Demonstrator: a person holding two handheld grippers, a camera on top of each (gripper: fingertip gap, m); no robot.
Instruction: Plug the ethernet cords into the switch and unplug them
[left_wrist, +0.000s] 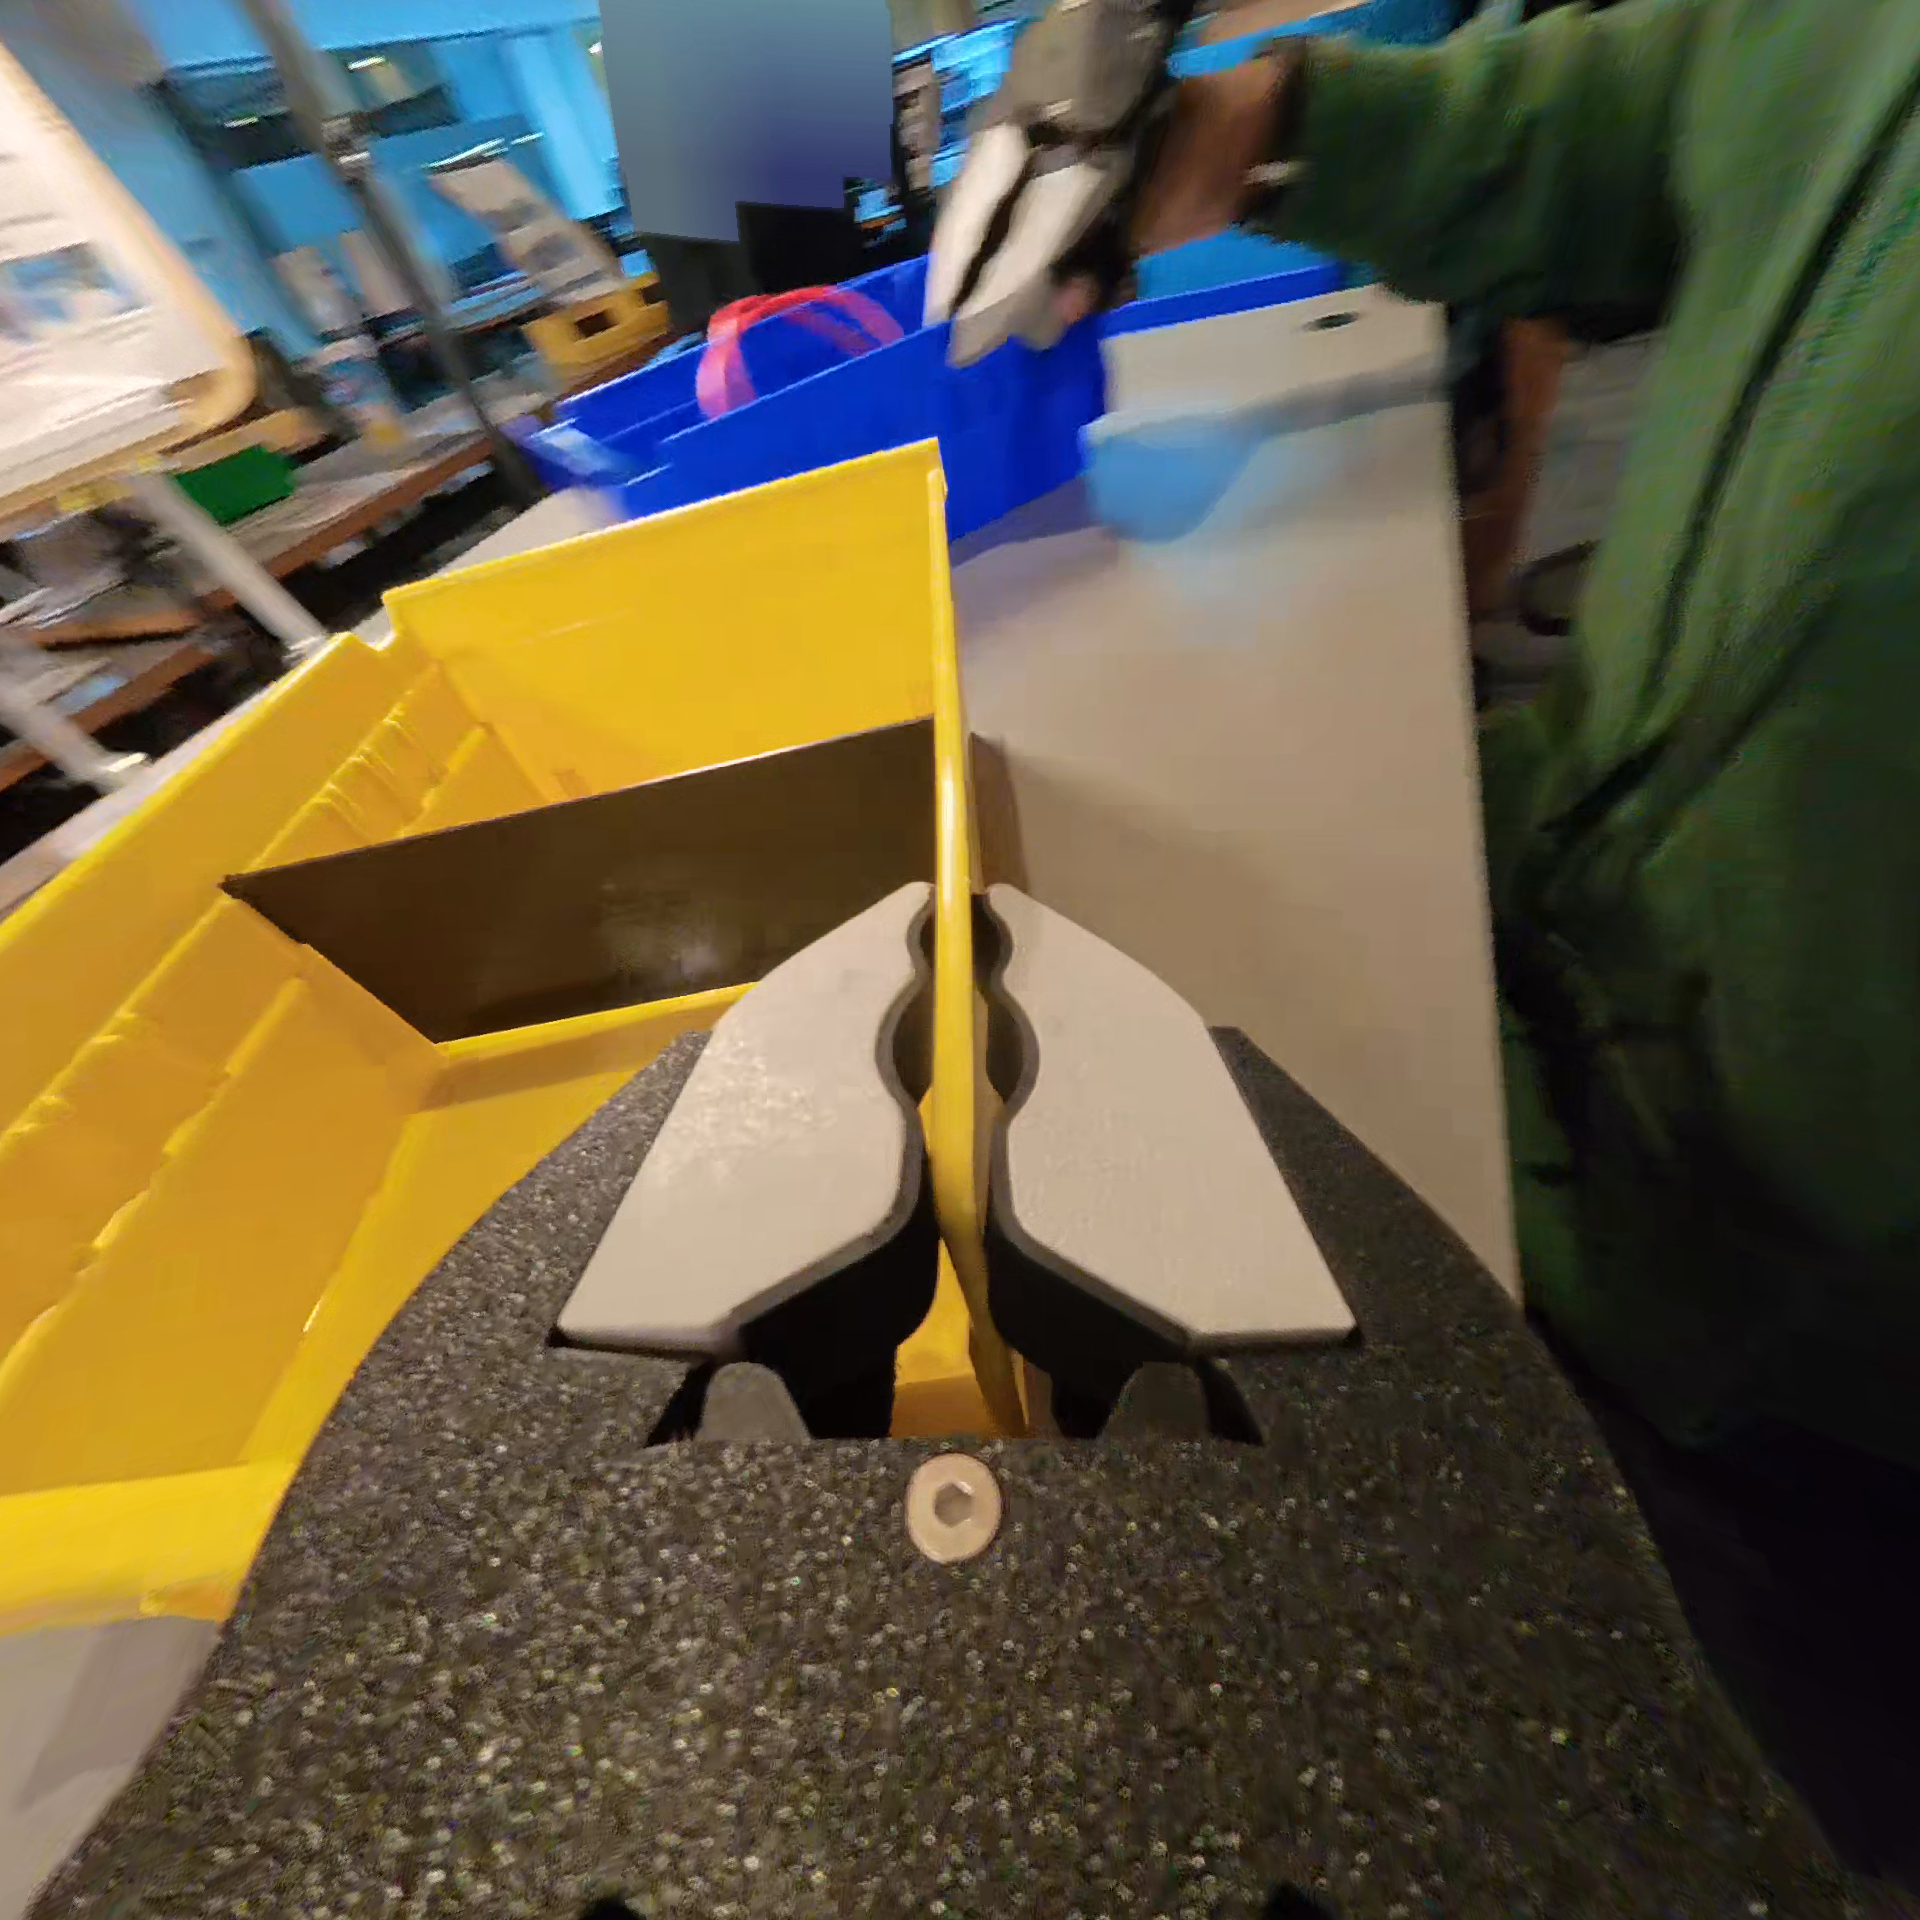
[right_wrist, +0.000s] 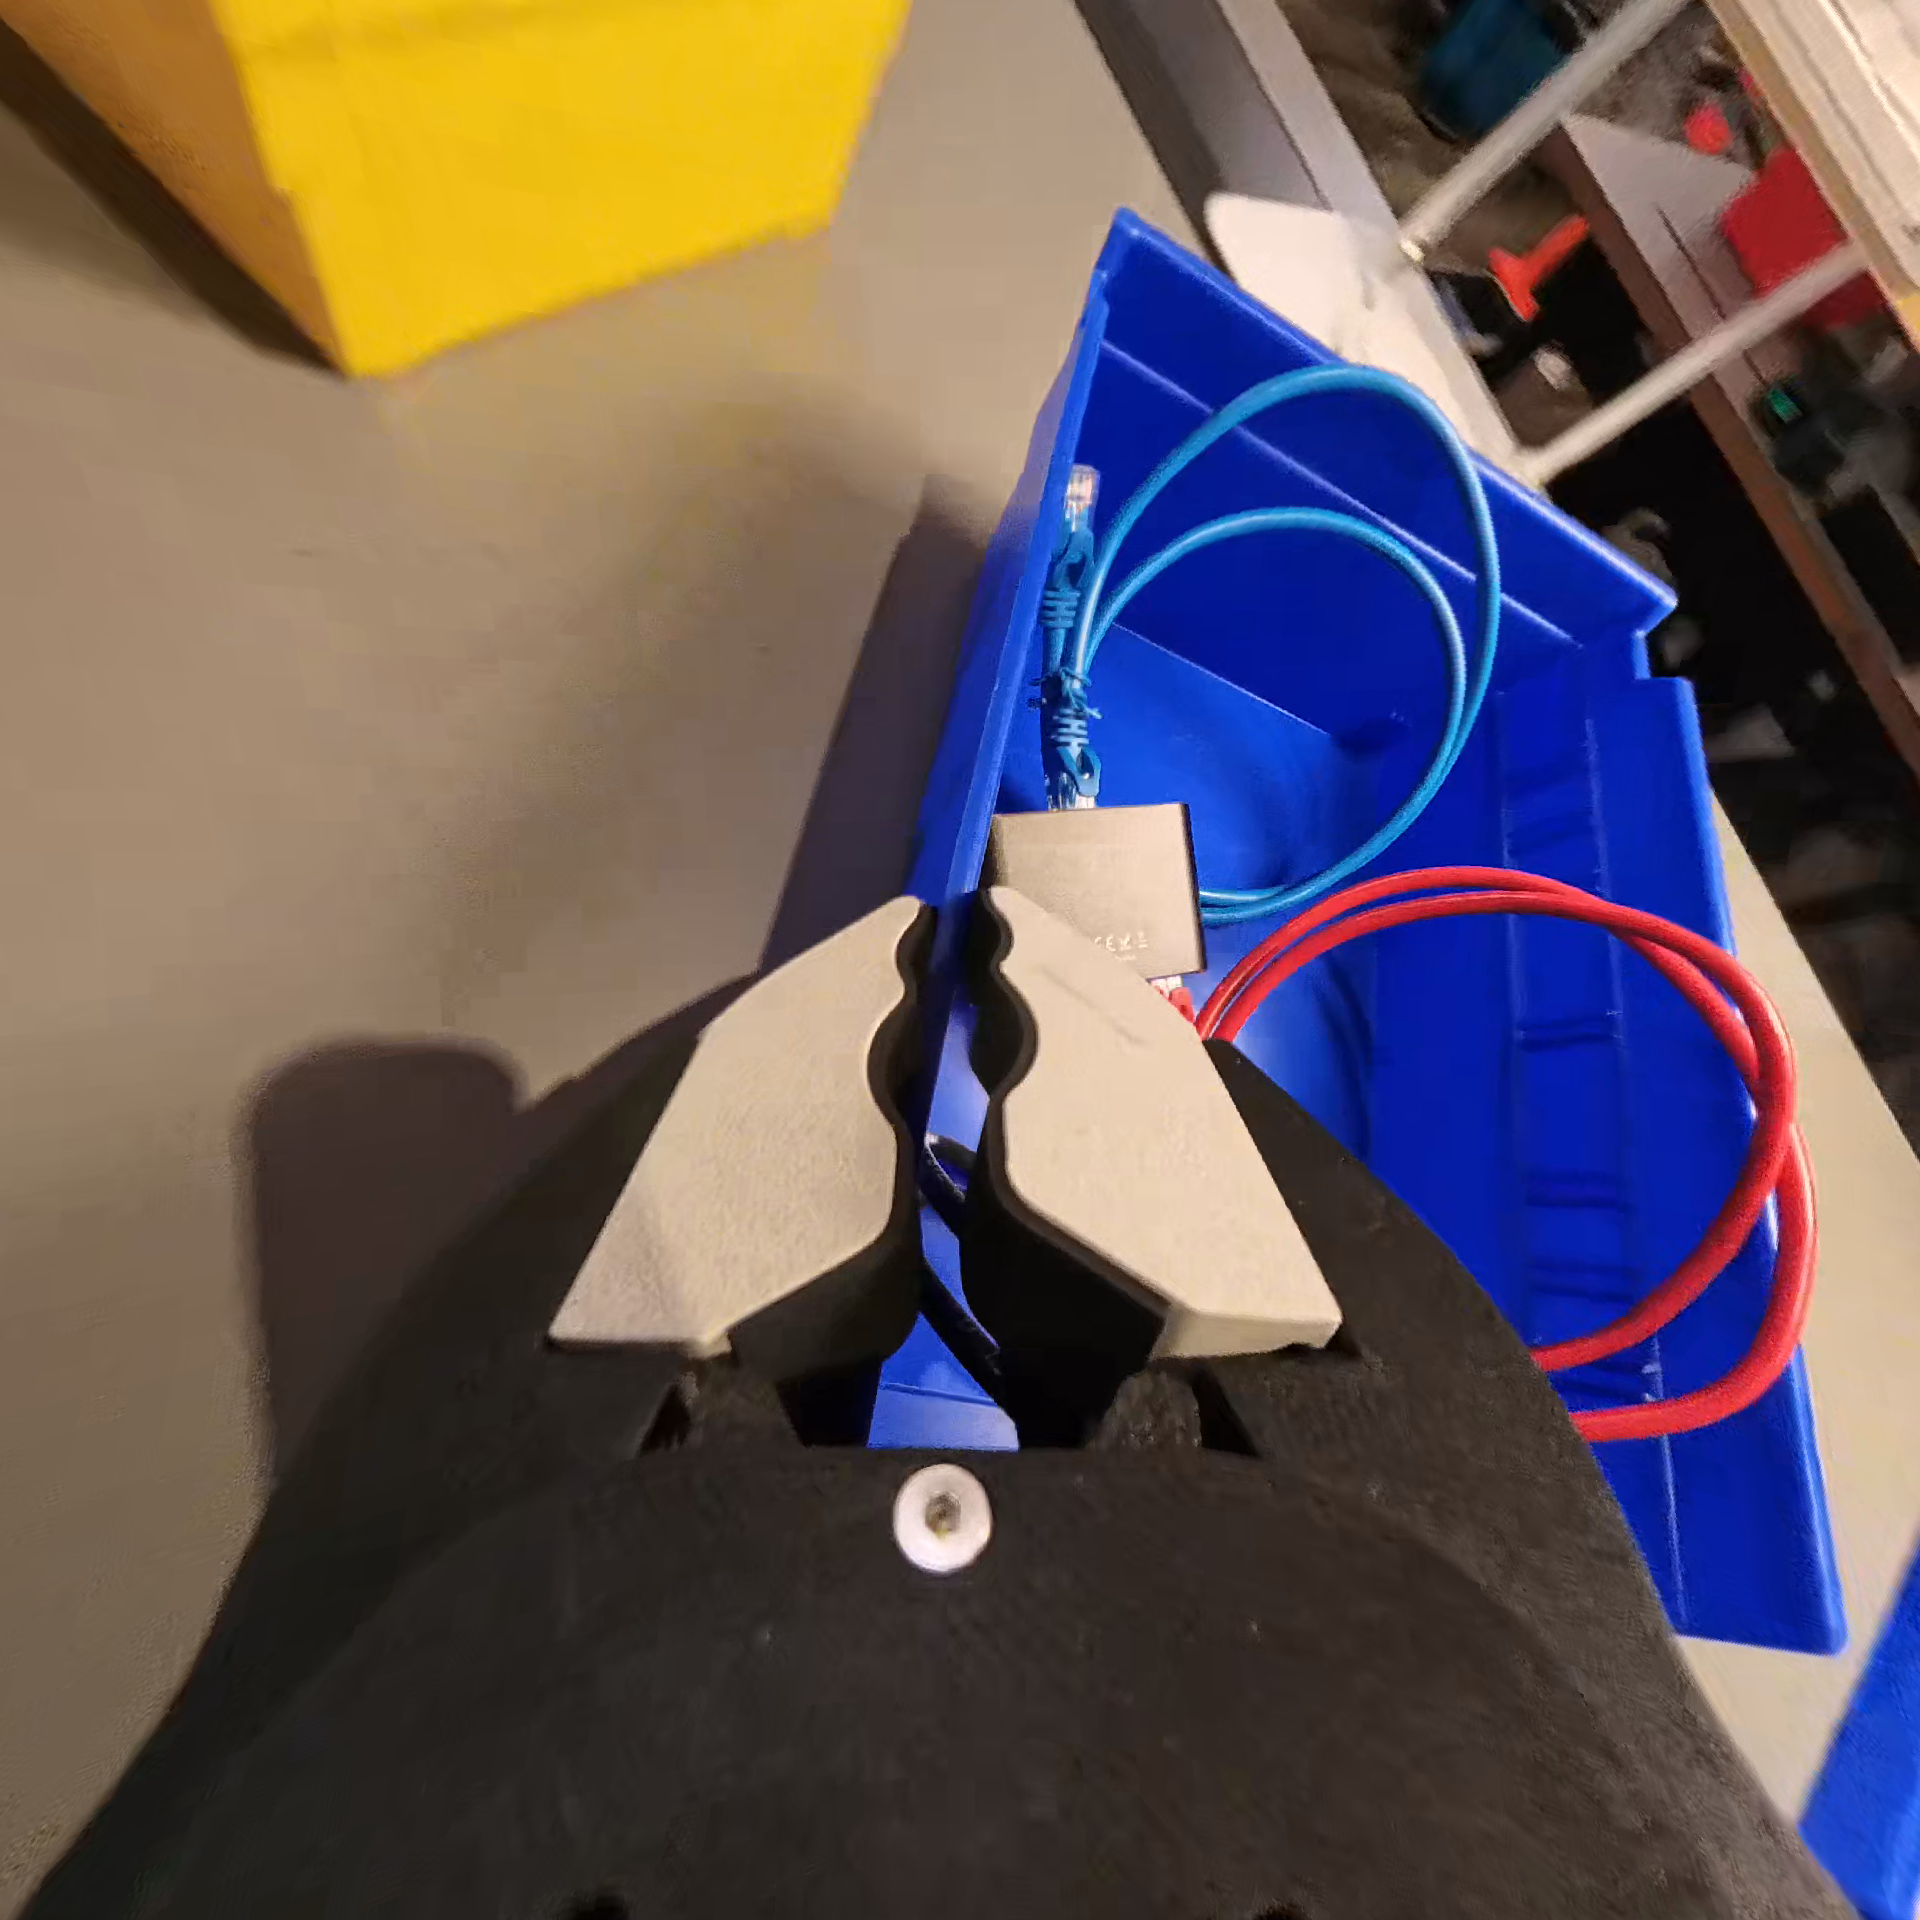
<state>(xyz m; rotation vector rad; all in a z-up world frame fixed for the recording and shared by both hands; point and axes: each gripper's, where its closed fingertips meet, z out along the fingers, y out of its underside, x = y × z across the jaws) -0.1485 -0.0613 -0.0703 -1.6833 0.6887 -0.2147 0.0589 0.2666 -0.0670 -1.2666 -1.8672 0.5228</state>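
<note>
Left claw (left_wrist: 954, 914) pinches the yellow bin's (left_wrist: 665, 634) wall, right claw (right_wrist: 951, 920) the blue bin's (right_wrist: 1558, 935), half hiding the switch (right_wrist: 1101, 883)

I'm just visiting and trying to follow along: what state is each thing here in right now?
Left tongs: shut on the yellow bin's wall.
Right tongs: shut on the blue bin's wall.
Yellow bin: open-topped, dark divider inside.
Blue bin: open-topped, holding switch and cords.
Switch: lying in the blue bin.
Blue cord: coiled.
Red cord: coiled.
</note>
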